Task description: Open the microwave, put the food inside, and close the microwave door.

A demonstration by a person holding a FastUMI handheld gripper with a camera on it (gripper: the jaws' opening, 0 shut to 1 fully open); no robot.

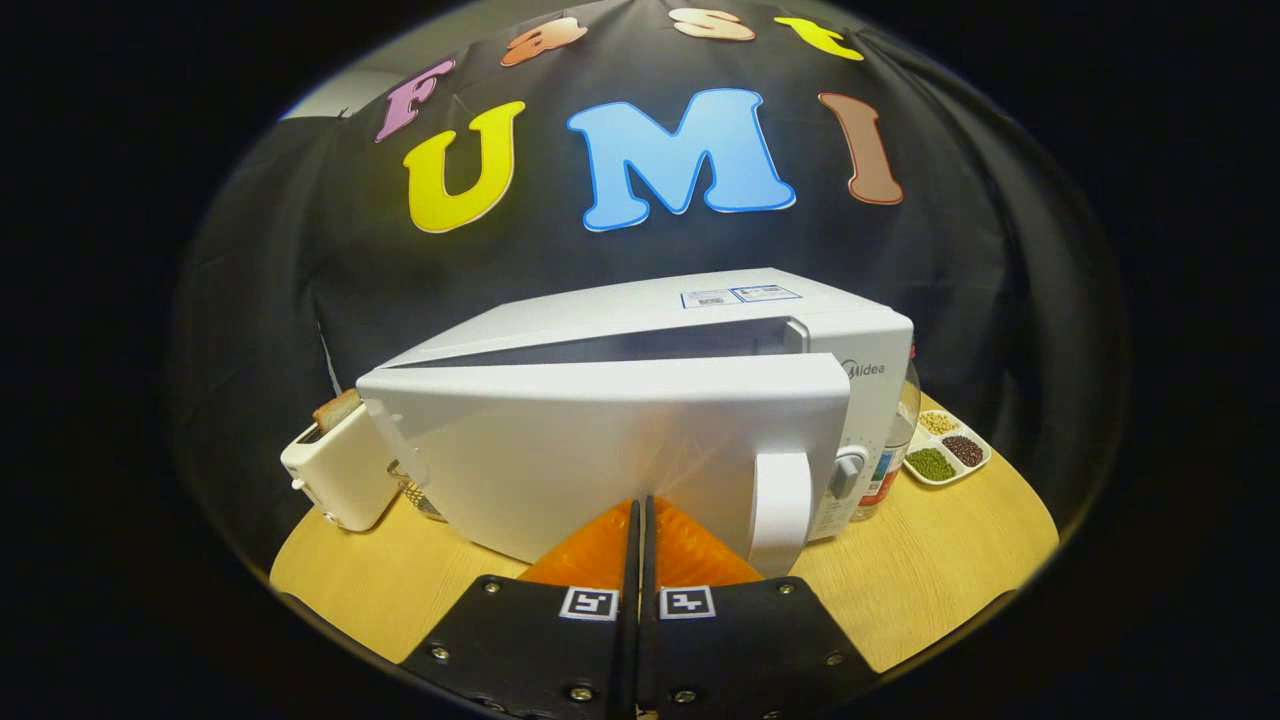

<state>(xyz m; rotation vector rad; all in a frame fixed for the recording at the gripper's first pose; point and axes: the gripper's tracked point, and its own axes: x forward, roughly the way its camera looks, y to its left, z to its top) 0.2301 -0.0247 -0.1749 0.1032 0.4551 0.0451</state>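
Note:
A white microwave [690, 310] stands on the wooden table [930, 570], just ahead of my fingers. Its door [600, 450] is ajar, swung a little way out from the body, with a dark gap above it into the cavity. The door's white handle [780, 510] is right of my fingertips. My gripper [640, 510] is shut, its two fingers pressed together with nothing between them, and their tips rest against the door's outer face, left of the handle. I cannot tell whether any food is in the cavity.
A white toaster [340, 470] with a slice of bread in it stands left of the microwave. Right of it are a clear bottle [895, 440] and a white divided dish [945, 450] of beans and grains. Bare table lies at both sides of my fingers.

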